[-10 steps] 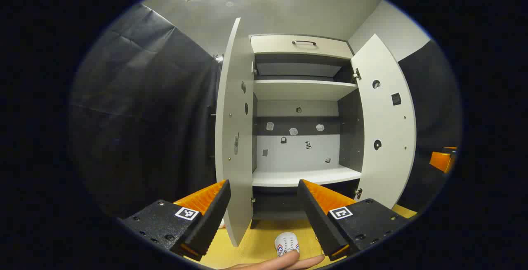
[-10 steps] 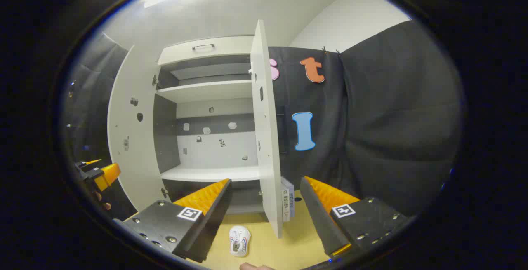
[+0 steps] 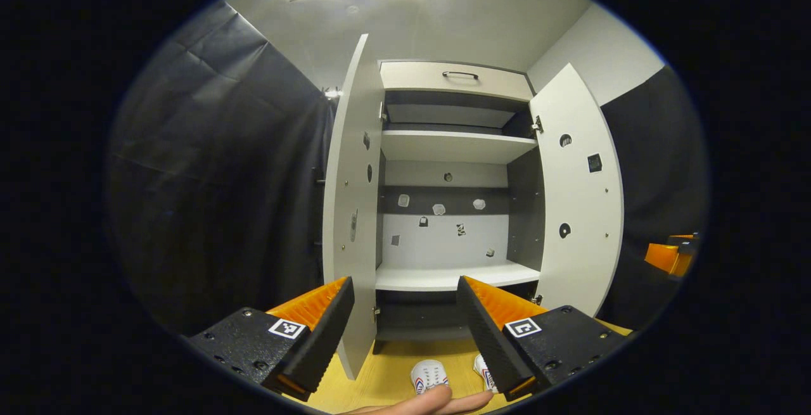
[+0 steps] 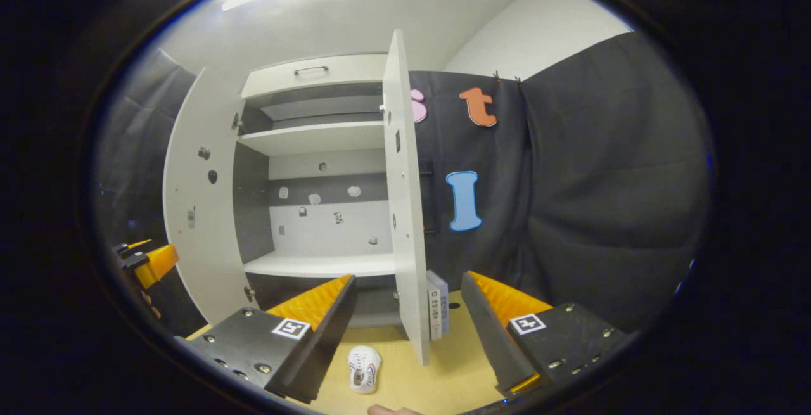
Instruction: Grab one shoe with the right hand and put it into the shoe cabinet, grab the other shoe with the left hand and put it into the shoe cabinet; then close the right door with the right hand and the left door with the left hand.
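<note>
The white shoe cabinet (image 3: pixel 453 142) stands in front of me with both doors swung wide and its shelves bare. On the yellow floor before it lie two small white shoes: one (image 3: pixel 428 375) just under my left gripper (image 3: pixel 404 279), the other (image 3: pixel 481 367) half hidden behind that gripper's right finger. The right gripper view has one white shoe (image 4: pixel 364 369) on the floor below my right gripper (image 4: pixel 408 275). Both grippers are open and hold nothing. The left door (image 3: pixel 348 212) and the right door (image 4: pixel 402 212) stand edge-on towards me.
A few thin books (image 4: pixel 437 304) lean upright on the floor just right of the right door. A person's finger (image 3: pixel 424 402) shows at the bottom edge. The other gripper (image 3: pixel 668 255) hangs off to the right, and the left one (image 4: pixel 149 263) off to the left.
Both views have drawn back a little from the cabinet. In the left gripper view the cabinet has slid left and a second shoe has come into sight by the right finger.
</note>
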`<act>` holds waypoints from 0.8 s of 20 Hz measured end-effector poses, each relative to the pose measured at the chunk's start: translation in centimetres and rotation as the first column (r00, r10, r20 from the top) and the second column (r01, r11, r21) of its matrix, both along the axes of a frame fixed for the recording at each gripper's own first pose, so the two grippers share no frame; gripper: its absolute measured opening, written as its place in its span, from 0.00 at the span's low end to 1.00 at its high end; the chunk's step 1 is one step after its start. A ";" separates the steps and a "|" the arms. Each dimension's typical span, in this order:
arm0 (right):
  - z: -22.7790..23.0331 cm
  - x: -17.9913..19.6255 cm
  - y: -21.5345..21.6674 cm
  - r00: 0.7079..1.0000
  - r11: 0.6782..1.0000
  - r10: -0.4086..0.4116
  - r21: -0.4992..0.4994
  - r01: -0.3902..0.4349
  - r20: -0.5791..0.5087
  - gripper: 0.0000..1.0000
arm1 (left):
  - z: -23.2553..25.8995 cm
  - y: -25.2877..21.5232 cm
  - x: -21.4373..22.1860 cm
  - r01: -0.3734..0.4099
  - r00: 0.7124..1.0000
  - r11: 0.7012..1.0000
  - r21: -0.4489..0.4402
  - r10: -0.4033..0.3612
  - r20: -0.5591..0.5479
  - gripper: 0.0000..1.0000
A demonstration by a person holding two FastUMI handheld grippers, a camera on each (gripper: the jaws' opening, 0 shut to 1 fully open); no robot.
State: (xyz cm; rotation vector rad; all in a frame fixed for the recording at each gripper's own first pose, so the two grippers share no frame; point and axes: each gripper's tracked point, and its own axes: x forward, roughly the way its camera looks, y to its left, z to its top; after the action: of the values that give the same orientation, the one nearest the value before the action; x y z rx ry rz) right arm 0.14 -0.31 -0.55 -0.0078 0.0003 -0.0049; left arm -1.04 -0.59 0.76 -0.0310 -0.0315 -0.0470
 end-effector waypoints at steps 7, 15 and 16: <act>-0.5 0.3 0.6 1.000 1.000 0.013 0.000 -0.013 0.000 0.94 | -0.1 0.6 -0.5 -0.001 1.000 1.000 -0.006 0.001 0.006 0.98; -7.8 3.3 4.2 0.995 0.992 0.073 -0.093 -0.079 -0.063 0.94 | -1.6 1.9 0.2 -0.031 1.000 0.998 -0.056 0.031 0.001 0.98; -9.8 3.8 4.8 0.994 0.990 0.079 -0.108 -0.088 -0.081 0.94 | -1.7 2.1 0.3 -0.031 0.999 0.998 -0.051 0.031 0.009 0.98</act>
State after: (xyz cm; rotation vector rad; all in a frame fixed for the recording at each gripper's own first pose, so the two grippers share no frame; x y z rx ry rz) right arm 3.99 4.53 -10.34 -0.1200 0.0760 0.0792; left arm -0.71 1.51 -0.93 -0.0815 -0.0431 -0.0153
